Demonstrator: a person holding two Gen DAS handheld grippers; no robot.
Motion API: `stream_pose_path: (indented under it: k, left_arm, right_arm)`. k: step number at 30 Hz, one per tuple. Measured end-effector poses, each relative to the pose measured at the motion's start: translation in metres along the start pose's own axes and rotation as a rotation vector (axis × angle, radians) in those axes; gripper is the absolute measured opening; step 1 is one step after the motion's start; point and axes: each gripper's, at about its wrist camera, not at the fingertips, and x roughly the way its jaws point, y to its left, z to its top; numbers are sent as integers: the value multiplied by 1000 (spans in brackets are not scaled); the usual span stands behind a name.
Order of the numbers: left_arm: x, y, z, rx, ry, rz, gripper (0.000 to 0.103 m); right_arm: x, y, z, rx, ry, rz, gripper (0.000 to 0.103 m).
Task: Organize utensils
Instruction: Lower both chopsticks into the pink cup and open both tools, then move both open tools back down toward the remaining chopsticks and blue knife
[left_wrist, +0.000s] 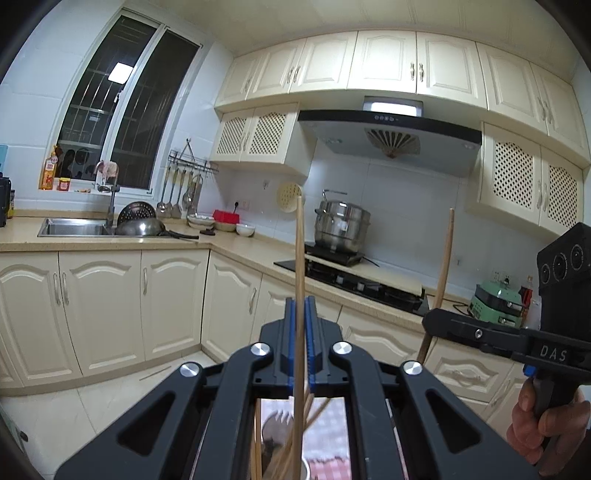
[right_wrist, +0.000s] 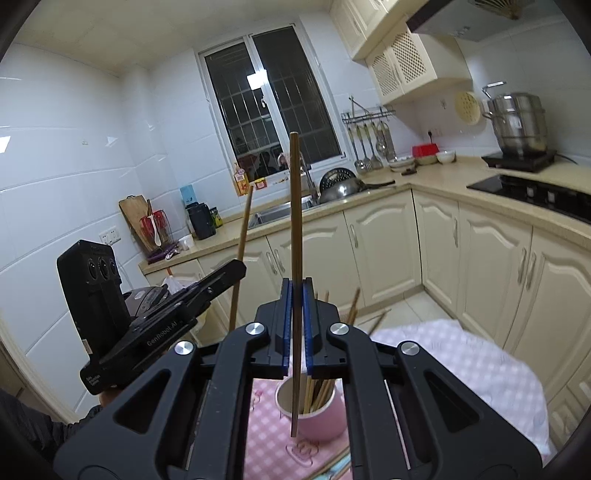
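Both grippers pinching one chopstick each – held upright.

Left gripper (left_wrist: 300, 325) clamps a pale chopstick (left_wrist: 299, 266); right gripper (right_wrist: 295, 314) clamps a darker chopstick (right_wrist: 295, 229) at frame centre, above the pink cup (right_wrist: 314, 410) – probably for vertical insertion.

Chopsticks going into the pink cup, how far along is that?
Done: several chopsticks already stand in the pink cup. In hand: the right tool and the left tool are each shut on one upright chopstick. Left: dropping both in, plus loose chopsticks on the checked cloth.
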Motion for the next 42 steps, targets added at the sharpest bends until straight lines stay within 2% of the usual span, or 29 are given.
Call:
stream_pose_path:
  k: [4,10,27,32,33,34,35,36,37,38,40,42]
  left_arm:
    - [13,3,10,-8,-27,3,5]
    - [30,5,10,-24,-20,1,5]
    - [58,17,-23,-32,37,18,5]
    - [63,22,-36,-10,69,50,6]
    - [63,22,-38,-8,79,54,12]
    - [63,24,-41,-7,87,57,27]
    - [61,26,-43,-4,89,62,34]
    - [58,27,-45,0,85,71,44]
    - [54,28,-45,2,83,76,55]
    - [51,28,-46,3,83,77,60]
    - [44,30,-45,5,78,89,77]
    - [37,30,-43,7,79,102,91]
  right_arm:
    - [14,3,11,-9,-11,-4,6]
    - [31,4,13,-23,1,-11,6]
    - [71,-7,-7,-9,76,-35,6]
    - [83,-12,-16,-1,124,-47,7]
    - [83,-12,-17,-2,135,-52,9]
    - [84,-13,-19,-1,147,-56,12]
    - [83,-15,-21,0,149,-66,33]
    - [81,-16,-21,4,149,-83,69]
    - [79,-17,-22,9,142,-99,74]
    - [71,-20,-21,18,114,-111,75]
    - [64,-23,-19,30,101,-118,77]
    - [52,-27,-17,38,73,-145,89]
